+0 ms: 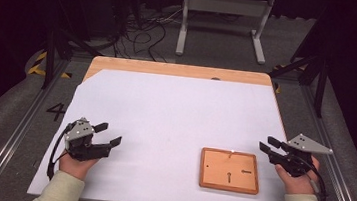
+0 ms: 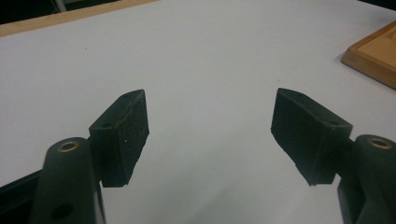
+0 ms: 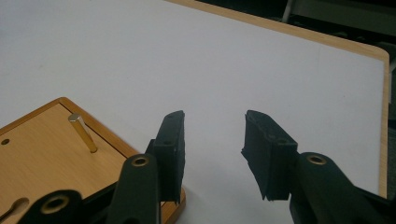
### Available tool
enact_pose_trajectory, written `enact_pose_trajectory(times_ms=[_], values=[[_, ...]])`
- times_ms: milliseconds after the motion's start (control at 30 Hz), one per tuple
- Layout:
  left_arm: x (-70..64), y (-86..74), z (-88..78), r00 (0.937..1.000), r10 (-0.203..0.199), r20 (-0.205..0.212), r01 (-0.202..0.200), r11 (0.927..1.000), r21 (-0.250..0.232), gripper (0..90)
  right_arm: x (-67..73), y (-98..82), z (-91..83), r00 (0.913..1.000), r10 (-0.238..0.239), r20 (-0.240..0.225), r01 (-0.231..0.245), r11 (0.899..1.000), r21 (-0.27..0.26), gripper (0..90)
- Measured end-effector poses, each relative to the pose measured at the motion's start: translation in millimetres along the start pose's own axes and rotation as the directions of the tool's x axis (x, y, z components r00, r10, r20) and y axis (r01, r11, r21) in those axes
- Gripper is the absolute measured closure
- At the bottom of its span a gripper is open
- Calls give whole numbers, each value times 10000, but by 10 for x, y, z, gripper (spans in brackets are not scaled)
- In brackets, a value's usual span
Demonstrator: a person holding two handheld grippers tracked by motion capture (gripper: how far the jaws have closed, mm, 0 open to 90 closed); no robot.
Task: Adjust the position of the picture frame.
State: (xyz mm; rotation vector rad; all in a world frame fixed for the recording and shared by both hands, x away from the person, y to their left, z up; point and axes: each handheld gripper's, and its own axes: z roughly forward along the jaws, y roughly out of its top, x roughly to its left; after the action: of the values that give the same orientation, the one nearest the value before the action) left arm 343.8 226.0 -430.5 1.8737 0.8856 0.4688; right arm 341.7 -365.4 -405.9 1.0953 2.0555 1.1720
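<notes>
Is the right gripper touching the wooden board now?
Apart. In the high view, white sheet shows between the right gripper and the wooden board. Its jaws stand open with nothing between them.

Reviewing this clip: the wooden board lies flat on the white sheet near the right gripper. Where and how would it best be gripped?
Probably by its right edge. The wooden board lies flat, thin, with a raised rim, and the open right gripper sits just beside that edge. Coming in low from the right, one jaw above and one below the rim, looks most workable; the upright metal pin seems too slim to lift by.
</notes>
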Motion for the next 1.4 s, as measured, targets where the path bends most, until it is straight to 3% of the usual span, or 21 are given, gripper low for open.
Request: enact_pose_trajectory(times_ms=[600,700,867,967,1067,1367,1400], values=[[-9,12,5,9999,157,36,-157,9999,-23,277,26,36,-69,9996,-179,205,177,9998,62,602],[-10,11,24,9998,159,79,-159,9999,35,275,22,48,-129,9984,-105,556,85,9993,369,679],[-4,13,36,9999,114,117,-114,9999,11,275,17,60,-184,9981,-43,621,2,9978,661,803],[-6,17,38,9998,132,122,-132,9999,2,275,25,49,-182,9970,-167,761,74,9925,1220,898],[-10,17,44,9999,106,126,-106,9999,22,275,18,51,-196,9959,-109,893,-36,9869,1613,900],[-2,16,48,9998,154,125,-156,9998,94,275,44,86,-199,9972,-200,721,13,9679,2514,900],[-2,16,48,9998,155,123,-156,9998,96,275,58,91,-184,9979,-184,628,-5,9575,2883,900]])
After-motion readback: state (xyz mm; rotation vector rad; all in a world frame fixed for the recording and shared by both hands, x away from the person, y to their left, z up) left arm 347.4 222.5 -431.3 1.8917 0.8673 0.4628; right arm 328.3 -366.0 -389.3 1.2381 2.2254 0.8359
